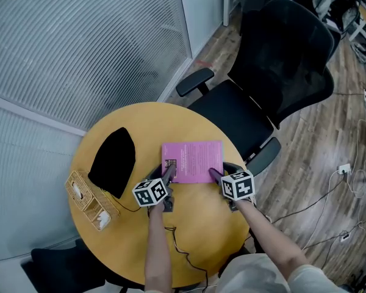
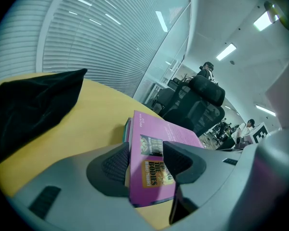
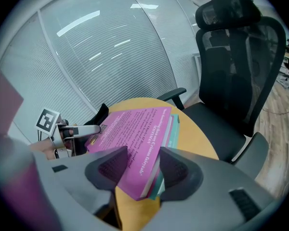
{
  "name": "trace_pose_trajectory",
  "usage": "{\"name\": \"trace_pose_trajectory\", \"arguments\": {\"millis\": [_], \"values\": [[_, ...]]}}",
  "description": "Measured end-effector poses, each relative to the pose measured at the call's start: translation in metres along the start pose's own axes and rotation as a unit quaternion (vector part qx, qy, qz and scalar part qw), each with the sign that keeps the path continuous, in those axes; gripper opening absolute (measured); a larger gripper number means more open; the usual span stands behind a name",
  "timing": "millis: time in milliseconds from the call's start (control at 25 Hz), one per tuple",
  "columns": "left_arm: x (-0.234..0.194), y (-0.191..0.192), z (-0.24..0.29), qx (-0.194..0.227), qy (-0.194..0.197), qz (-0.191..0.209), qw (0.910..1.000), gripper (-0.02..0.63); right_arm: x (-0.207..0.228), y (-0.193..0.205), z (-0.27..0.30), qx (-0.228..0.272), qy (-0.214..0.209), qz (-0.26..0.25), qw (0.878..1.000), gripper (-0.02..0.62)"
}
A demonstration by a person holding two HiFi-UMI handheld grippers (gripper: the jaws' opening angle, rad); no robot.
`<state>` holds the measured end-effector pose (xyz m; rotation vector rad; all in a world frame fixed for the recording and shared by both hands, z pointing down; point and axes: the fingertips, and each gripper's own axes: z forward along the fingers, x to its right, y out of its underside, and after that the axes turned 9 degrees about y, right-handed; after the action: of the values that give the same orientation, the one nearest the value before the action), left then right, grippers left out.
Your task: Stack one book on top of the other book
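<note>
The pink book (image 1: pixel 192 161) already lies on the teal book (image 3: pixel 175 126). Your left gripper (image 2: pixel 147 160) and right gripper (image 3: pixel 143 165) stand wide, one near corner between each one's jaws. You likely need only back both straight off without dragging it

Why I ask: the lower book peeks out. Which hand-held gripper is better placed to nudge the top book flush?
Right, probably: the right hand-held gripper straddles the corner where the teal book shows most beside the pink book, jaws open.

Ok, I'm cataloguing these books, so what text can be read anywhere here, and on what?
"THE BODIES": orange panel on the pink book; the words before it are partly hidden.
"Hilary Mantel": same panel.
Dark panel above and back-cover print: too blurred to read.
Marker cubes: patterns, no words.
</note>
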<state>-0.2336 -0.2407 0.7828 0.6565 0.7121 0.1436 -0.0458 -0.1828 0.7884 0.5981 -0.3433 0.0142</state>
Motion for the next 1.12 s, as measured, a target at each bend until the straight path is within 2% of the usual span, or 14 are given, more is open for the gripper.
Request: {"name": "trace_pose_trajectory", "arguments": {"millis": [200, 400, 520, 800, 1120], "values": [[-0.008, -0.004, -0.008, 0.007, -0.019, 0.008, 0.9998, 0.238, 0.008, -0.011, -0.009, 0.023, 0.005, 0.015, 1.000, 0.210], [-0.010, -0.019, -0.048, 0.063, -0.040, -0.003, 0.9972, 0.239, 0.017, -0.019, -0.035, 0.039, -0.003, -0.006, 0.999, 0.219], [0.006, -0.009, -0.070, 0.080, -0.051, 0.008, 0.9954, 0.239, 0.015, -0.015, -0.053, 0.050, -0.019, -0.023, 0.998, 0.219], [0.048, 0.038, -0.101, 0.083, -0.058, 0.026, 0.9945, 0.238, 0.001, 0.012, -0.083, 0.050, -0.045, -0.077, 0.995, 0.219], [0.114, 0.061, -0.127, 0.089, -0.076, 0.054, 0.9917, 0.239, -0.031, 0.041, -0.120, 0.045, -0.088, -0.159, 0.982, 0.219]]}}
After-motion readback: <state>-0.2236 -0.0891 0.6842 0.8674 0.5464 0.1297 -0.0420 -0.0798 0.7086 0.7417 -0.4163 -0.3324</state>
